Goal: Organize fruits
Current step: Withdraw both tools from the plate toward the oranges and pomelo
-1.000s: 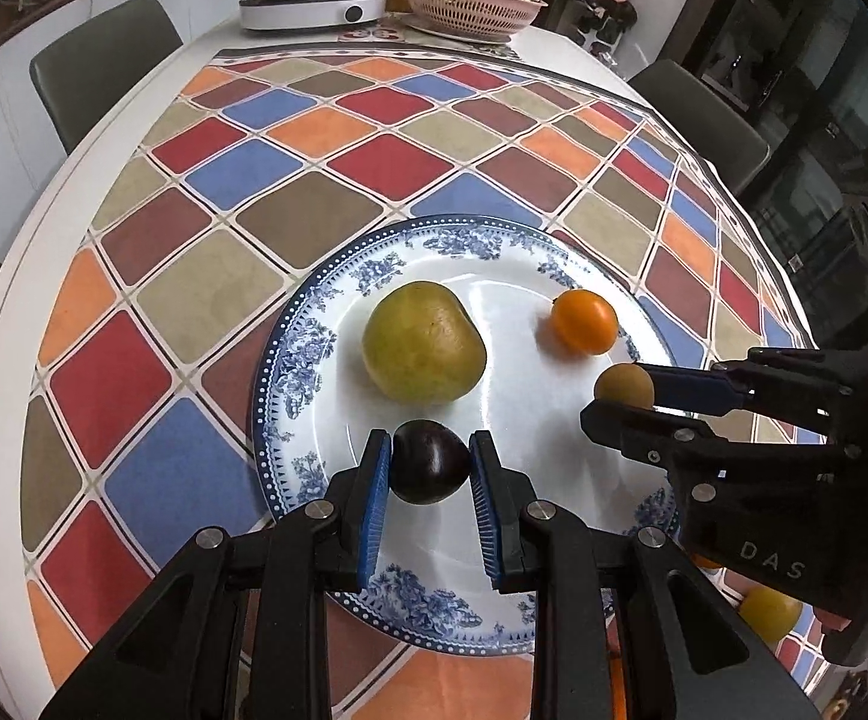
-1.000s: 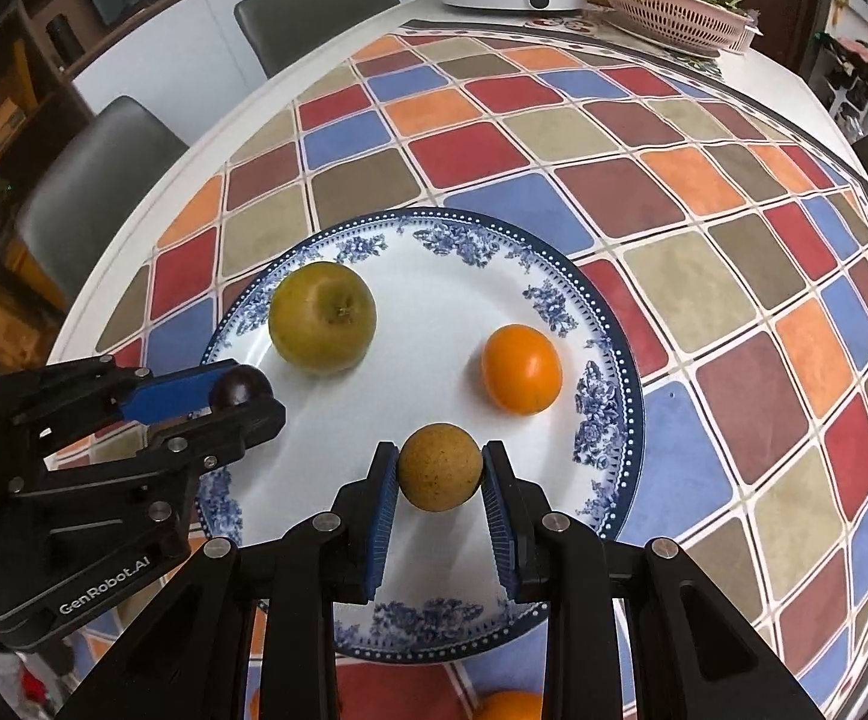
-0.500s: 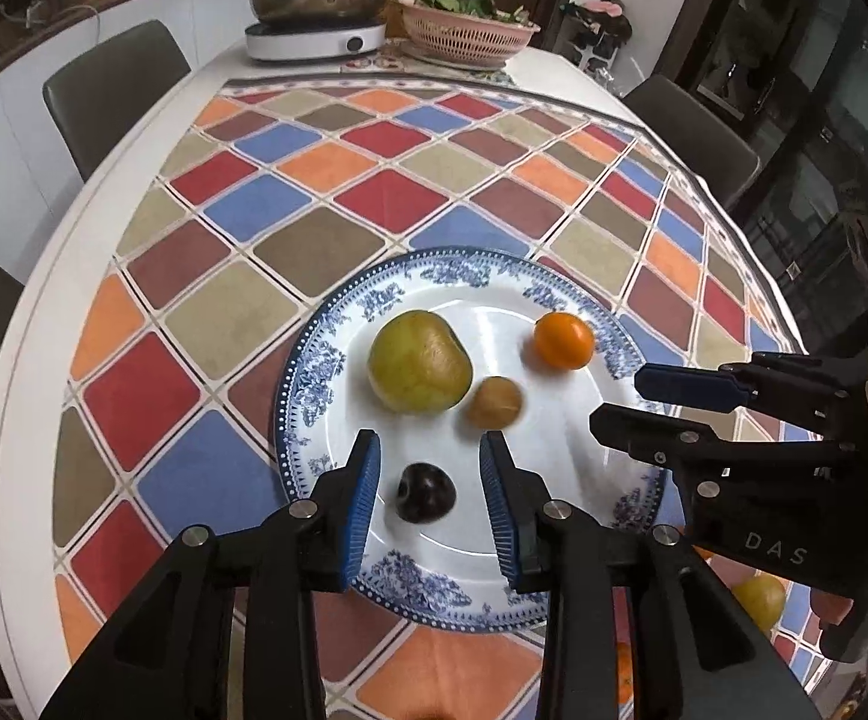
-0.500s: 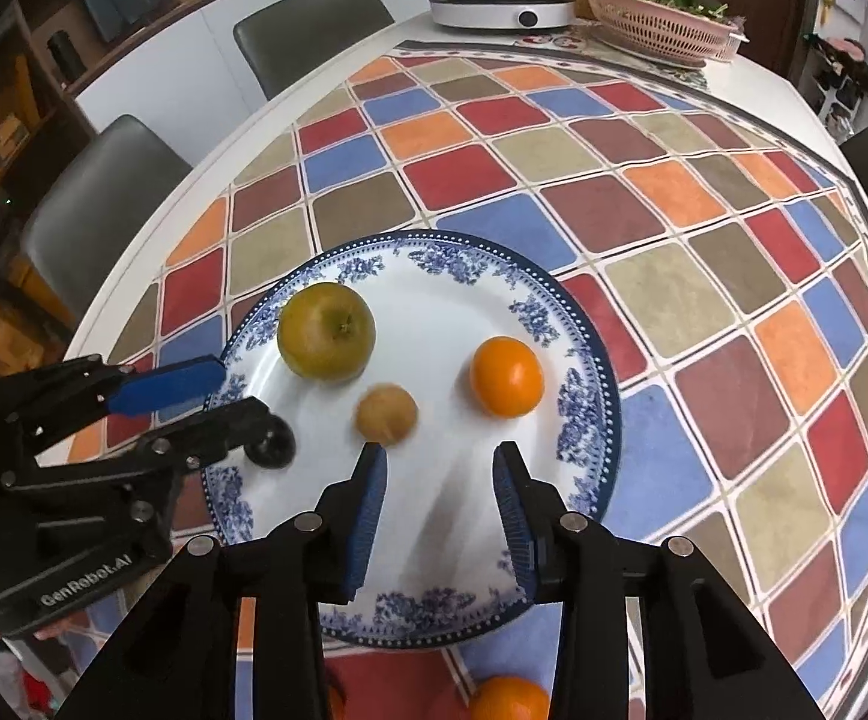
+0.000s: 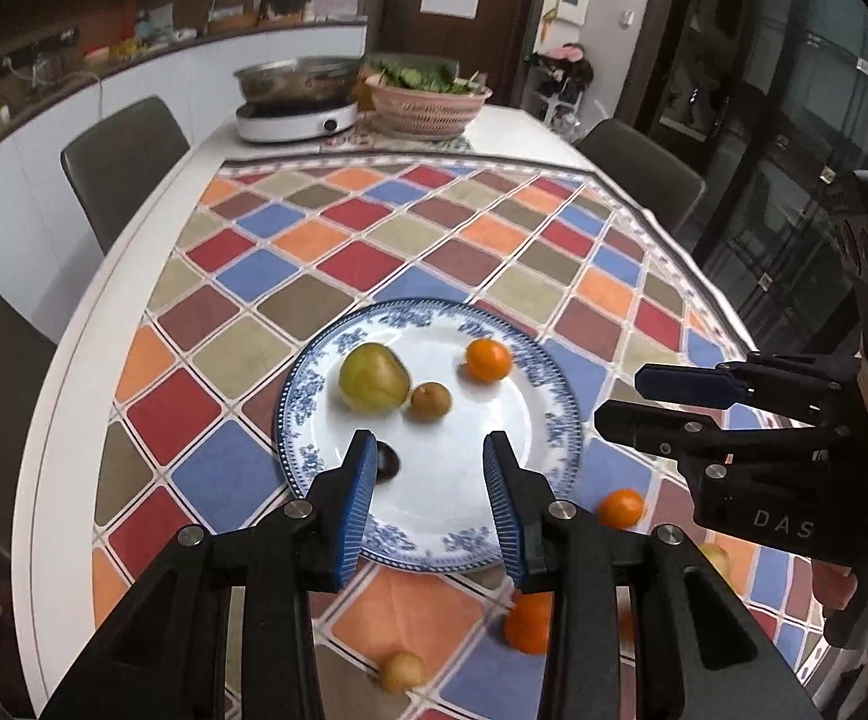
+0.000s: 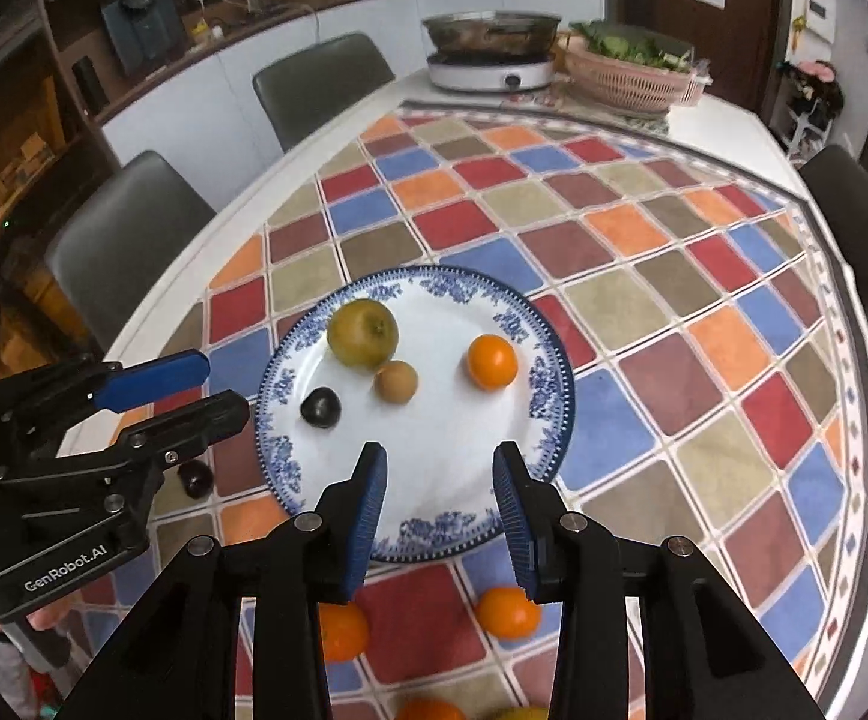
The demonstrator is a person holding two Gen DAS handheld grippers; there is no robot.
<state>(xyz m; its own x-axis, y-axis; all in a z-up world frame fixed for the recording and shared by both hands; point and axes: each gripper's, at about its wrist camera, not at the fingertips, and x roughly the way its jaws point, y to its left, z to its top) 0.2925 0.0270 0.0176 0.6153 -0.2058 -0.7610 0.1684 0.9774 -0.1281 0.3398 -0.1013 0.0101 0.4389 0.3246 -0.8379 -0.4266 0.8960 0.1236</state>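
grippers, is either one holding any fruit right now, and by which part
Nothing is held. The left gripper is opening and the right gripper stands open, both empty; the small dark plum and small brown round fruit lie free on the blue-patterned white plate.

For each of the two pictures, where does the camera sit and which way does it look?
Left wrist view: sits on the left tool, looks down along its open fingers at the plate; the right tool shows at right.
Right wrist view: sits on the right tool, looks down at the plate; the left tool shows at left.
Shared: plate, green fruit, orange.
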